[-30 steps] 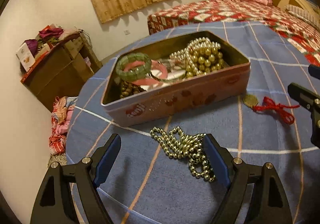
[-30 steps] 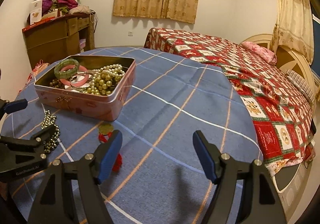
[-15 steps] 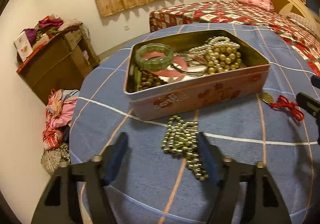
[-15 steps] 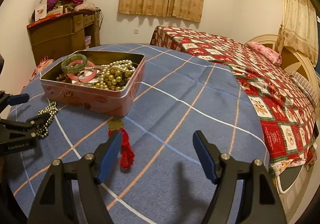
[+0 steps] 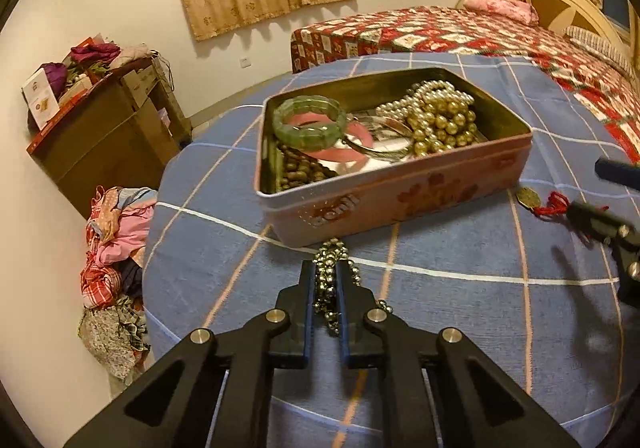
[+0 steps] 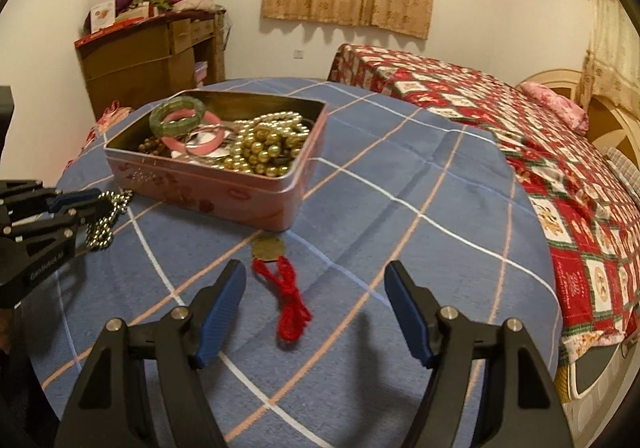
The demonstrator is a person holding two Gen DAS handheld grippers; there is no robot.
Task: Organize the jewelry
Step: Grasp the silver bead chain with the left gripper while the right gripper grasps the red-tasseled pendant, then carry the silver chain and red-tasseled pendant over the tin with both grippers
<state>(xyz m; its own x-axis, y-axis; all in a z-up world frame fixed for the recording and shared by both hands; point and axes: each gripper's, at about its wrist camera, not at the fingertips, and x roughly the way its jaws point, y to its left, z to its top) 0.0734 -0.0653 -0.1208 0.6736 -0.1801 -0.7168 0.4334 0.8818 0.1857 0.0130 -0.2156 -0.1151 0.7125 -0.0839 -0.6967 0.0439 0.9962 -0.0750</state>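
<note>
A pink tin box (image 5: 400, 196) (image 6: 208, 190) stands open on the blue checked tablecloth, holding a green bangle (image 5: 309, 121), a pink bangle, brown beads and a heap of gold pearls (image 5: 438, 116). In front of it my left gripper (image 5: 325, 288) (image 6: 94, 208) is shut on a silvery bead chain (image 5: 326, 262) (image 6: 105, 220); part of the chain dangles beside the pads. A gold pendant on a red cord (image 6: 290, 300) (image 5: 538, 202) lies right of the tin. My right gripper (image 6: 316, 302) hangs open just over that cord, which lies between its fingers, untouched.
The round table's edge (image 5: 152, 312) drops off at the left, above a pile of clothes (image 5: 112, 236) on the floor. A wooden cabinet (image 6: 152, 64) stands by the wall. A bed with a red patterned cover (image 6: 540, 152) lies close on the right.
My left gripper's jaws went from wide open around the bead chain to shut on it, and it moved closer to the tin. The right gripper shifted over the red cord.
</note>
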